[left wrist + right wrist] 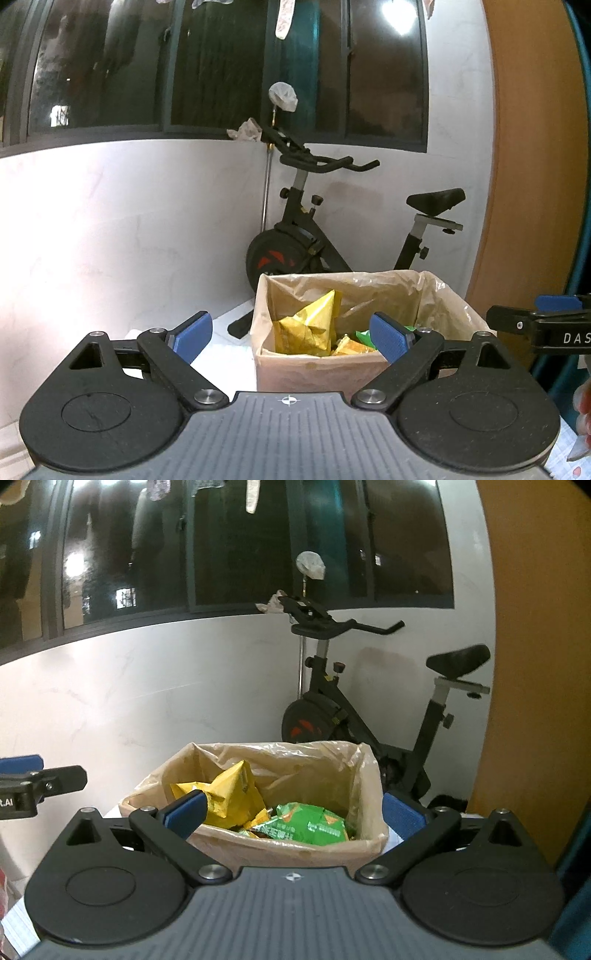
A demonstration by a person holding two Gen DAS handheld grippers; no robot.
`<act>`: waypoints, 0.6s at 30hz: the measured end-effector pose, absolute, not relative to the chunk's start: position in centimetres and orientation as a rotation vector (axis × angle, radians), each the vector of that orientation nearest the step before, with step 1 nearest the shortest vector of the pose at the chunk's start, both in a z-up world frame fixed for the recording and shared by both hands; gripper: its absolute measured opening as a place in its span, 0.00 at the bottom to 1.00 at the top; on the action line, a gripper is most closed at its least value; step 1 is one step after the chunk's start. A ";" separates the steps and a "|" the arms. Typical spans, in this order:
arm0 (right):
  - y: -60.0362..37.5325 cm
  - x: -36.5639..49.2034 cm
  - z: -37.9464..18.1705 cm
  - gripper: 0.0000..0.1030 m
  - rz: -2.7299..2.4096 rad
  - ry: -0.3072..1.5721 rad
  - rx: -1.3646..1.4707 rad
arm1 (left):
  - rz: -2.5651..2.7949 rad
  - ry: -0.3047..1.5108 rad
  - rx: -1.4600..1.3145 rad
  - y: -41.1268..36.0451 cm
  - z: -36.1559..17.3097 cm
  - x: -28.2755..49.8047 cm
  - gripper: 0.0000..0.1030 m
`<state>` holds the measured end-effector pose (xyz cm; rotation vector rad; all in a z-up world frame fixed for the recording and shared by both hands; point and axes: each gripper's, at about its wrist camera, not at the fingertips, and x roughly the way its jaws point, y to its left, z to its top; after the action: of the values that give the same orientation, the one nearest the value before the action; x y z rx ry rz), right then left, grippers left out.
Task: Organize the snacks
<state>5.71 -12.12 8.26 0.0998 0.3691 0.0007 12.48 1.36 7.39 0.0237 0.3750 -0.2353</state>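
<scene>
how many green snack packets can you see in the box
1 for certain: a green packet lies at the near right of the lined box, beside the yellow packets. More may be hidden beneath.

Right gripper (pixel 295 816) is spread wide with nothing between its blue pads (pixel 186 812), sitting just in front of the cardboard box (pixel 280 849) with its plastic liner (pixel 314 764). Inside the box, a yellow snack bag (pixel 229 790) stands up toward the left wall and a green snack bag (pixel 310 825) lies flat near the front right corner, smaller packets tucked between them. The left gripper (pixel 40 786) pokes in at the left edge, and behind the box an exercise bike (pixel 369 709) is parked against the white wall under dark windows.
</scene>
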 end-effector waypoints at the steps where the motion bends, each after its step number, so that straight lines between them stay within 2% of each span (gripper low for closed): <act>1: -12.2 5.7 8.2 1.00 -0.001 0.373 0.104 | -0.234 0.378 0.022 1.3 7.3 12.6 0.91; 18: -12.9 5.7 7.6 1.00 -0.023 0.394 0.109 | -0.234 0.411 0.024 0.3 6.6 13.2 0.91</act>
<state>5.66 -12.86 7.64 0.1094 0.3944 -0.0234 13.19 0.30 6.58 0.0239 0.4110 -0.2339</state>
